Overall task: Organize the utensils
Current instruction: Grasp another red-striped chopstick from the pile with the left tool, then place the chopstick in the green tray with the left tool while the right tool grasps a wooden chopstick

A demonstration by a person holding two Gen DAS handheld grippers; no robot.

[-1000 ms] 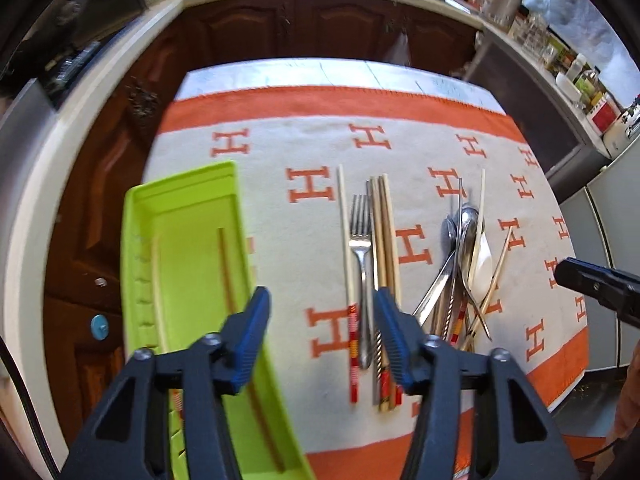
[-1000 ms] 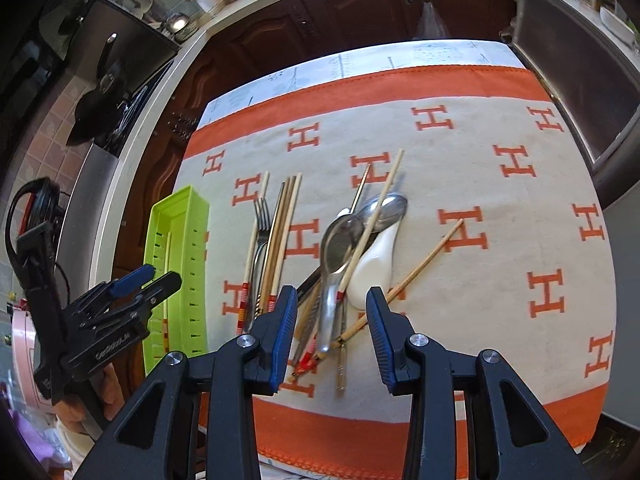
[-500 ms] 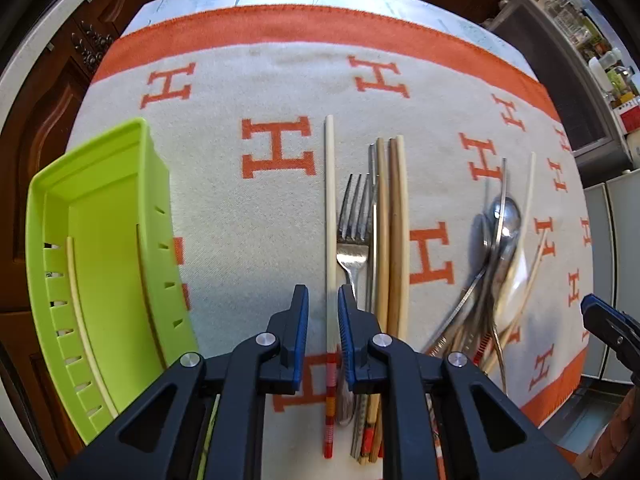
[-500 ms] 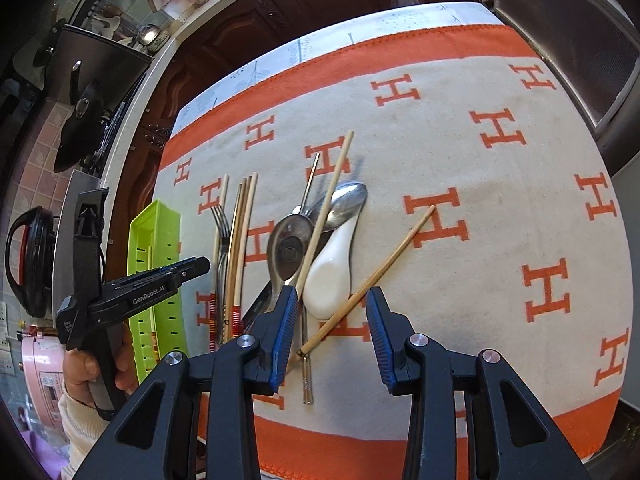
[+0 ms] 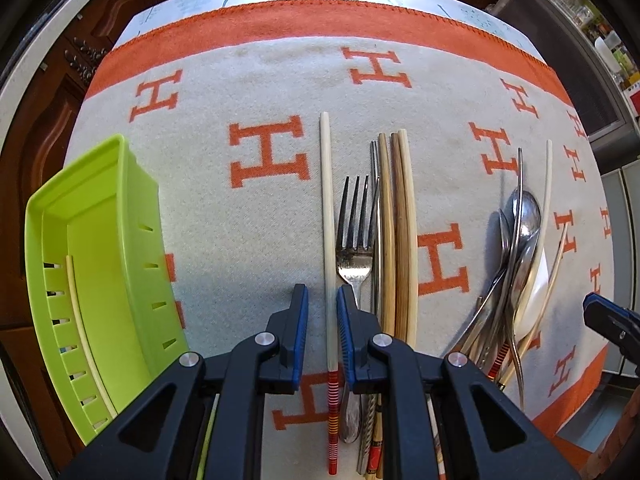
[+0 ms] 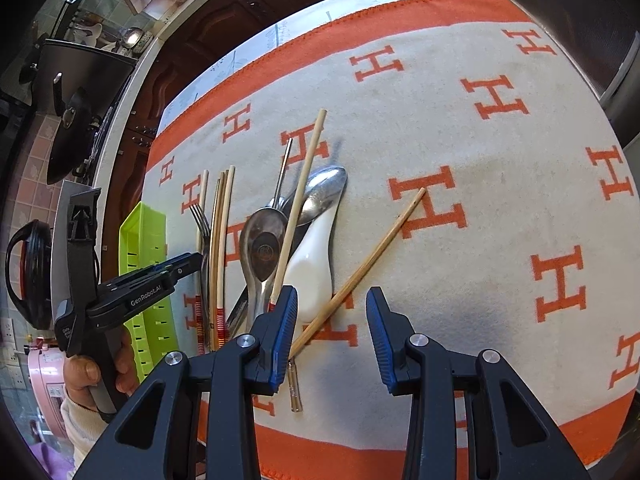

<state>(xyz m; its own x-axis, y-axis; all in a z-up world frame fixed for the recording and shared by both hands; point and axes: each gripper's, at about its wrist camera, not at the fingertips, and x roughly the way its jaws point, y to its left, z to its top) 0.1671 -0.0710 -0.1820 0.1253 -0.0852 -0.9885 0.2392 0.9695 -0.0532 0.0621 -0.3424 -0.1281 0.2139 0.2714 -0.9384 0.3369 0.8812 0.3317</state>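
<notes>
A cream chopstick (image 5: 327,200) with a red-striped end lies on the cloth beside a fork (image 5: 356,248) and several wooden chopsticks (image 5: 400,220). My left gripper (image 5: 322,292) points straight down over it. Its jaws stand narrow with the chopstick between them, and a slim gap shows on the left side. My right gripper (image 6: 332,292) is open above a slanted wooden chopstick (image 6: 380,248), whose near end passes under the left finger (image 6: 286,320). A white ceramic spoon (image 6: 314,264) and metal spoons (image 6: 264,244) lie just beyond. The green tray (image 5: 100,240) holds two chopsticks.
An orange-and-cream cloth (image 6: 500,200) with H marks covers the table. The tray stands at its left edge. A hand (image 6: 84,372) grips the left tool. Dark wooden cabinets (image 5: 40,120) and a counter with pans (image 6: 72,100) lie beyond the table.
Both grippers have come down closer to the cloth. The left jaws narrowed around the cream chopstick a second ago and have kept that width. The right jaws kept their width.
</notes>
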